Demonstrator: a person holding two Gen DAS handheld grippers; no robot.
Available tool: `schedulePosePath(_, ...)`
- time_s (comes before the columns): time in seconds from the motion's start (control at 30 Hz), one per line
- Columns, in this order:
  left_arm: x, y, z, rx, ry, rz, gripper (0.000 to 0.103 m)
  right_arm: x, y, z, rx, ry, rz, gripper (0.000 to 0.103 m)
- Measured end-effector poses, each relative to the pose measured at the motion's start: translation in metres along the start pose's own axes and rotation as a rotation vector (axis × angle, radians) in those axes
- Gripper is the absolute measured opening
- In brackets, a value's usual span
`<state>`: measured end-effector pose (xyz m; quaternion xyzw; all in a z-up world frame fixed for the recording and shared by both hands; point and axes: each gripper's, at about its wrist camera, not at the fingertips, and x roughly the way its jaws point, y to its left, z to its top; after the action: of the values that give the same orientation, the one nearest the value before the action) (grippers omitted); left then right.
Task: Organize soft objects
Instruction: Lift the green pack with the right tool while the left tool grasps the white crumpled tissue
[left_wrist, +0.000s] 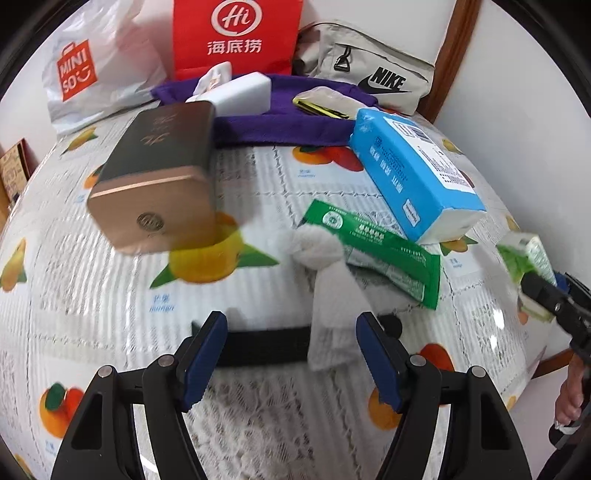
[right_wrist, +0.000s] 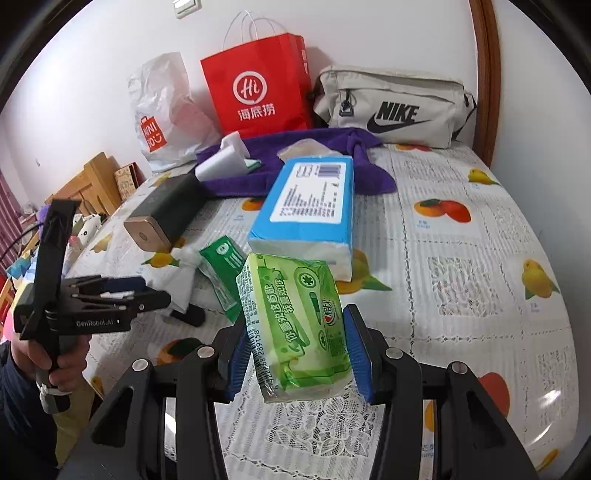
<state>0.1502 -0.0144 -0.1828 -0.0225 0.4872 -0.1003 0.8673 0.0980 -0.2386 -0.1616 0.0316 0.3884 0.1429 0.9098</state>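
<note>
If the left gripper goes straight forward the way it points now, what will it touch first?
Probably the crumpled white cloth lying partly under the green packet, just ahead of the open left gripper toward its right finger. Depth is unclear; dead centre it may meet the tablecloth first.

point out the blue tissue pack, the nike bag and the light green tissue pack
blue tissue pack (right_wrist: 308, 199), right wrist view, on its white label
nike bag (right_wrist: 391, 110), right wrist view, on the logo side
light green tissue pack (right_wrist: 295, 325), right wrist view, on its printed front
</note>
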Motion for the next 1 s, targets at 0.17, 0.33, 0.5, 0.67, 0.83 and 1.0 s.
schedulePosePath(0.17, 0.008, -0.011, 0.009, 0.016, -0.004, 0.014, 0.071, 0.011, -0.002, -0.006, 0.008, 0.017, 0.005, 0.047)
schedulePosePath(0.33, 0.019, -0.024, 0.014, 0.052, -0.007, 0.060, 0.071, 0.021, -0.006, -0.010, 0.018, 0.034, 0.010, 0.047)
schedulePosePath(0.5, 0.024, -0.031, 0.016, 0.087, -0.029, 0.091, 0.052, 0.026, -0.009, -0.010, 0.030, 0.036, 0.016, 0.047)
schedulePosePath(0.67, 0.022, -0.022, 0.017, 0.075, -0.053, 0.093, 0.018, 0.033, -0.009, -0.011, 0.025, 0.041, 0.005, 0.047)
schedulePosePath(0.83, 0.014, -0.005, 0.016, 0.033, -0.051, 0.053, 0.009, 0.038, -0.009, -0.014, 0.031, 0.052, 0.002, 0.046)
schedulePosePath(1.0, -0.001, 0.011, 0.010, 0.007, -0.065, 0.072, 0.009, 0.037, -0.004, -0.014, 0.018, 0.042, -0.004, 0.046)
